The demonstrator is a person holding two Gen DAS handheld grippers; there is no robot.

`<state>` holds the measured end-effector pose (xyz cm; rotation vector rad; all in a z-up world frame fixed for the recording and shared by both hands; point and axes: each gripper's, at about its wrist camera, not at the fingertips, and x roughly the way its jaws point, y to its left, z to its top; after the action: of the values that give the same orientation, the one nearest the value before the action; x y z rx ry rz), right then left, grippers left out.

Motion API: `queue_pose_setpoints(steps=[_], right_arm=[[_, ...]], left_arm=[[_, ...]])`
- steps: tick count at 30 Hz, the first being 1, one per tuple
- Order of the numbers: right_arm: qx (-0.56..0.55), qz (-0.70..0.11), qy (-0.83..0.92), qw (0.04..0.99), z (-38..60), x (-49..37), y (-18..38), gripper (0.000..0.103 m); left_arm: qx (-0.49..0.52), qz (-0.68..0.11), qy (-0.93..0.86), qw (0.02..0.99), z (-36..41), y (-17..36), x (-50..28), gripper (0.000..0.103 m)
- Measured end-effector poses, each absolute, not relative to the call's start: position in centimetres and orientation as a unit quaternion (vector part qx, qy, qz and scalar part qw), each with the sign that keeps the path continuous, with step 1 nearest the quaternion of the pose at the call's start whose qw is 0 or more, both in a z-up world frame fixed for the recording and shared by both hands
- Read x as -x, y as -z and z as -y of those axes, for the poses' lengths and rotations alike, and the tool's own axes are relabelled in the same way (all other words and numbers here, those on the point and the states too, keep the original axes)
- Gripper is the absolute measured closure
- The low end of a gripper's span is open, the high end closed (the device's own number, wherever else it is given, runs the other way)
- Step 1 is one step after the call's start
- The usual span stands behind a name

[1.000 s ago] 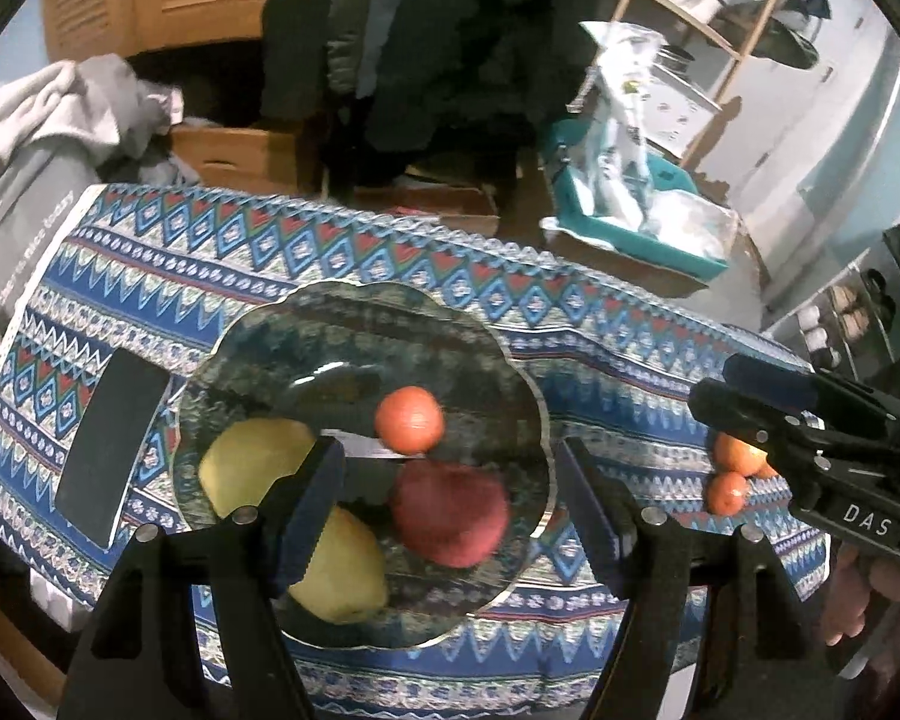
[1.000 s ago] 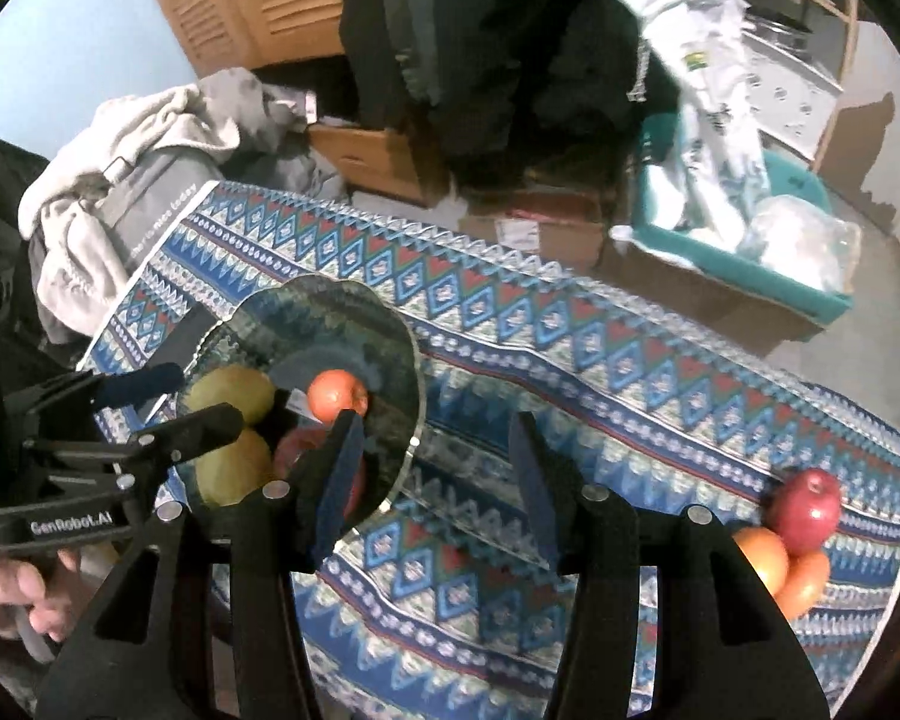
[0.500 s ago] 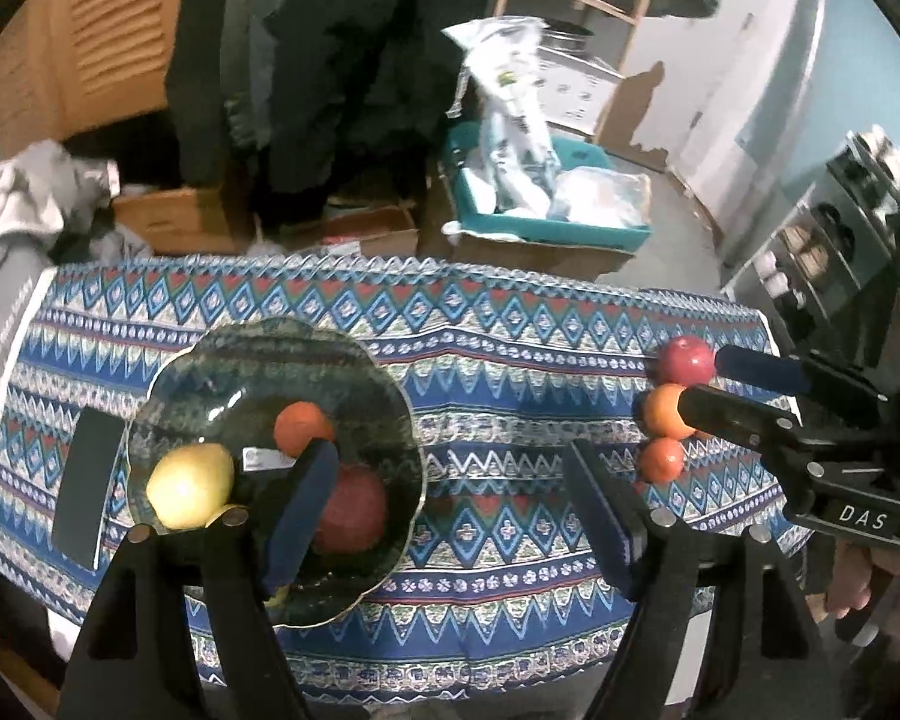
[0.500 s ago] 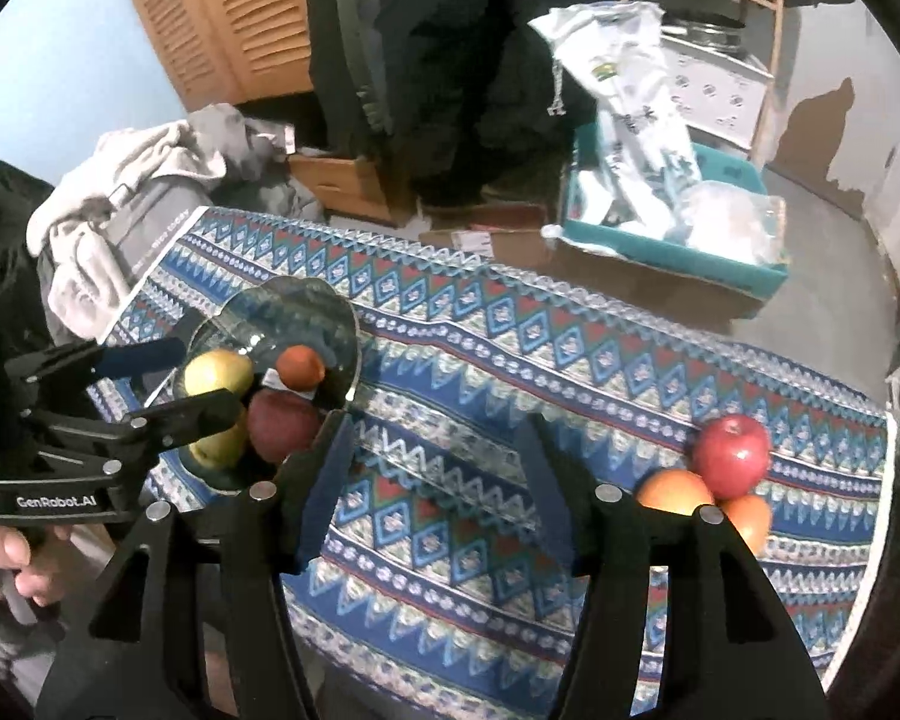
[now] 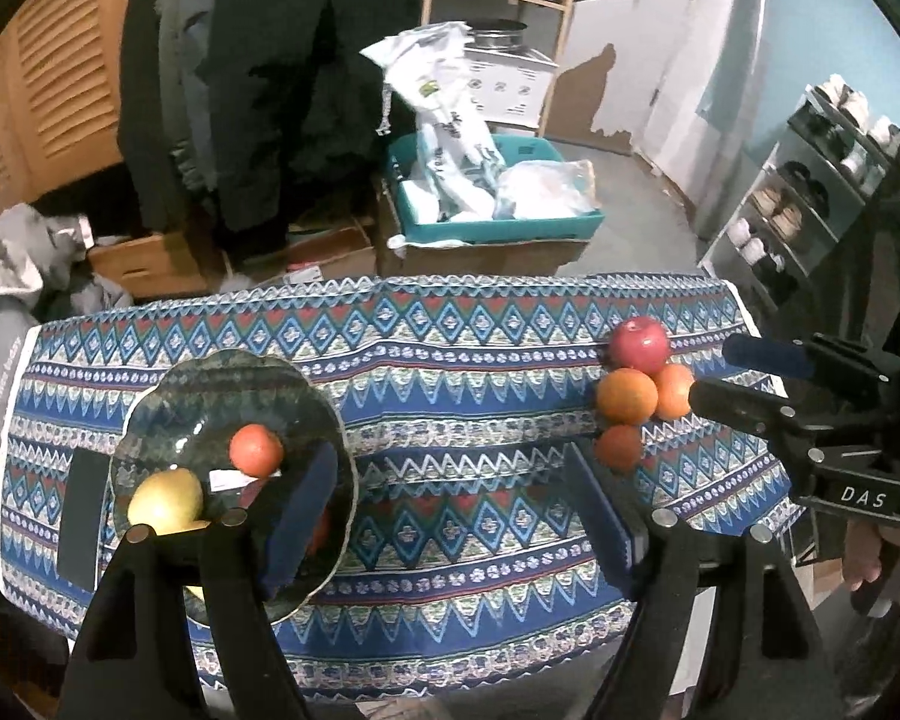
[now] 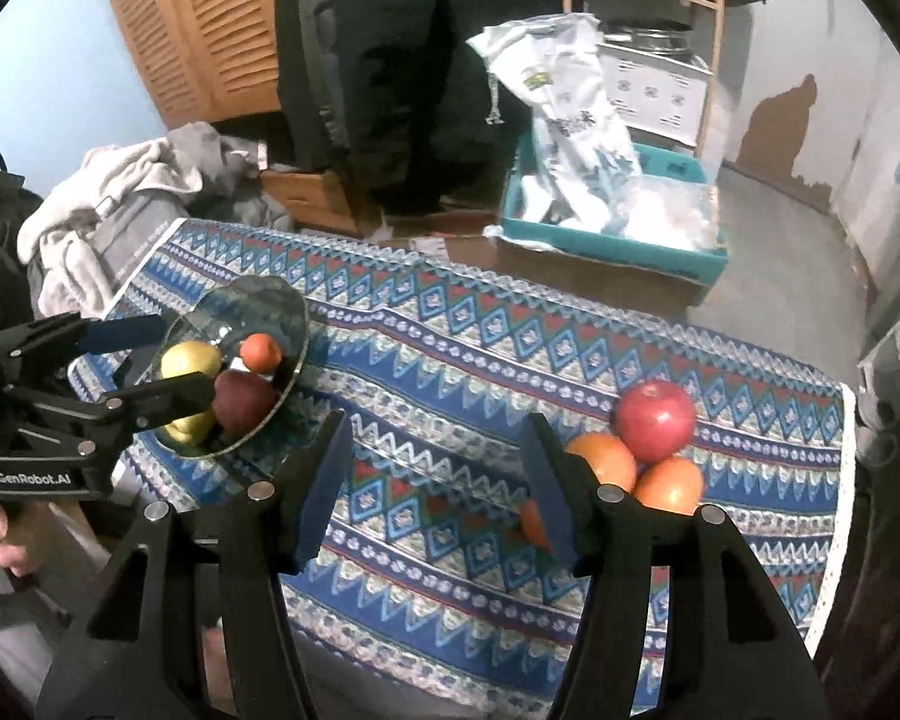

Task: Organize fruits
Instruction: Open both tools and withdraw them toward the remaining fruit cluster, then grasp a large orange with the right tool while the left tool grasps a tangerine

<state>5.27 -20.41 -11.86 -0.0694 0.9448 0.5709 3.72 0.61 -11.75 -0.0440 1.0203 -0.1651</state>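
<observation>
on the left end of the table (image 5: 450, 360), beside a dark flat slab (image 5: 81, 516), sits my glass plate (image 5: 222, 384) with a yellow apple (image 5: 165, 501), a small orange (image 5: 256, 450) and a dark red apple (image 6: 243, 402) on it. my left hand-held gripper (image 5: 450, 510) hangs over the near edge, its jaws wide apart and holding nothing. across the patterned cloth (image 5: 462, 324), well apart from the plate, a red apple (image 6: 654, 420) lies touching three oranges (image 5: 627, 396) near the right end. my right hand-held gripper (image 6: 438, 480) hovers just left of that pile, jaws spread and bare.
</observation>
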Motion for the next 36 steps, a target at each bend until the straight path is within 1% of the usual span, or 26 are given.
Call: queue_pose_setpoints(steps=[5, 14, 23, 29, 36], right_arm=[[0.032, -0.445, -0.252, 0.859, 22.6, -5.3, 12.0, 0.041], [-0.002, -0.467, -0.211, 0.859, 27.4, -7.0, 14.1, 0.041], [-0.032, -0.506, -0.172, 0.844, 31.3, -9.6, 18.0, 0.041], [-0.038, -0.530, -0.152, 0.833, 32.5, -11.4, 20.5, 0.041], [-0.048, -0.557, -0.136, 0.818, 33.4, -13.3, 24.0, 0.041]], left_arm=[[0.006, -0.490, 0.089, 0.867, 1.0, 11.7, -4.1, 0.023], [-0.031, -0.490, 0.100, 0.866, 4.5, 12.4, -5.4, 0.023], [-0.049, -0.510, 0.116, 0.851, 7.5, 14.9, -7.9, 0.023], [-0.076, -0.509, 0.125, 0.848, 9.4, 16.6, -9.5, 0.023], [-0.089, -0.526, 0.133, 0.835, 10.6, 19.2, -10.8, 0.023]])
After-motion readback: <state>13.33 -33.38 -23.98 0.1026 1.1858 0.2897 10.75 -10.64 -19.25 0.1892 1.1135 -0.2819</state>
